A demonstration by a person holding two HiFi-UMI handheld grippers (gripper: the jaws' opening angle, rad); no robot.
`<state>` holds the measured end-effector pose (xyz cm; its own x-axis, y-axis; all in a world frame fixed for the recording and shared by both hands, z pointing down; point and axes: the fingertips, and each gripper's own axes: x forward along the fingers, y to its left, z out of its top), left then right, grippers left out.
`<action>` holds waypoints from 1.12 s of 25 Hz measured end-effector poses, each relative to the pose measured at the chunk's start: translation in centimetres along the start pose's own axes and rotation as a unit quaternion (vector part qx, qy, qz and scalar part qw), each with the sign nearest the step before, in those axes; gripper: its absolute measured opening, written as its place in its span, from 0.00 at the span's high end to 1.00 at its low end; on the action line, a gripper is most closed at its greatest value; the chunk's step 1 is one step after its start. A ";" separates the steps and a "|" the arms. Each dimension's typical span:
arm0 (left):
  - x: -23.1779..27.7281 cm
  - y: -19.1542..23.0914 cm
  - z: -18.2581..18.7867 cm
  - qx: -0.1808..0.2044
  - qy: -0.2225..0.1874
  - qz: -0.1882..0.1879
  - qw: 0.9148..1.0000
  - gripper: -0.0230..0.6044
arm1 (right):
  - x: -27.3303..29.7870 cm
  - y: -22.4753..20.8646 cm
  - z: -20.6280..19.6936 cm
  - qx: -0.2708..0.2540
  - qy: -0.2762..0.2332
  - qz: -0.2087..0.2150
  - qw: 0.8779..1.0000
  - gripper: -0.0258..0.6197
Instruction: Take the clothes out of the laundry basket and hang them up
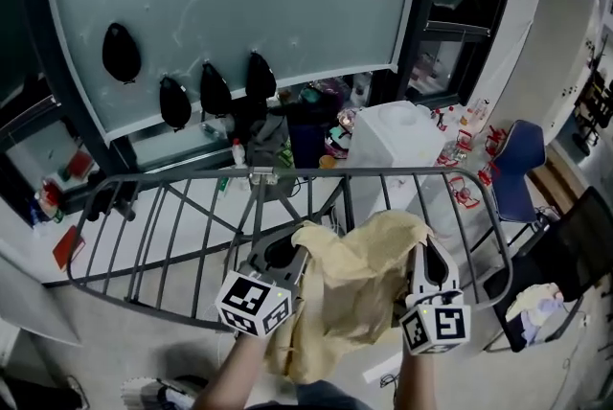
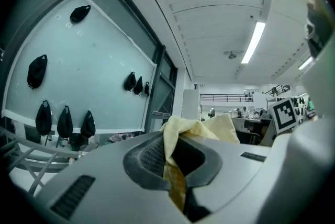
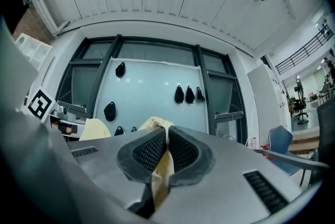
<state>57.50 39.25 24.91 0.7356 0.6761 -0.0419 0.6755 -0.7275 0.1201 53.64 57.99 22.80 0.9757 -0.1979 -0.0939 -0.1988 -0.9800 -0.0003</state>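
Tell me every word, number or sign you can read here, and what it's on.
No words or numbers can be read in any view.
Left marker cube and right marker cube: black-and-white square patterns, not letters.
White bottle behind the rack: any label is too small to read.
Yellow cloth: no print shows.

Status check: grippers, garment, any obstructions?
Jaws shut on yellow cloth, left gripper and right gripper alike. Cloth slung between them at drying rack. Nothing seen blocking.
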 end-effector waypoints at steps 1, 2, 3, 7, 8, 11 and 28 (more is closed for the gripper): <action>0.9 0.6 0.1 0.000 0.002 0.002 1.000 0.92 | 1.1 -0.4 0.0 -0.001 0.002 0.002 1.000 0.94; 1.8 1.1 0.1 -0.002 0.003 0.004 1.000 0.92 | 2.1 -0.7 -0.1 -0.002 0.004 0.004 1.000 0.94; 2.6 1.6 0.0 -0.003 0.004 0.007 1.000 0.92 | 3.0 -1.1 -0.2 -0.003 0.007 0.005 1.000 0.94; 5.2 3.1 -1.8 -0.008 0.024 0.024 0.999 0.92 | 6.1 -2.3 -2.0 -0.008 0.028 0.012 0.999 0.94; 5.7 3.6 -2.6 -0.009 0.032 0.031 0.999 0.92 | 6.7 -2.4 -2.7 -0.009 0.036 0.014 0.999 0.94; 6.5 4.6 -4.8 -0.011 0.057 0.057 0.997 0.92 | 8.1 -2.3 -4.6 -0.013 0.066 0.011 0.998 0.94; 7.5 6.6 -11.5 0.011 0.197 0.113 0.974 0.88 | 10.3 -2.0 -10.4 -0.079 0.237 -0.003 0.968 0.83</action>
<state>66.83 40.84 36.74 0.7922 0.4867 0.3682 0.5018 -0.8628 0.0608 65.08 57.70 32.17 0.9170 -0.1410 0.3732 -0.2121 -0.9646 0.1568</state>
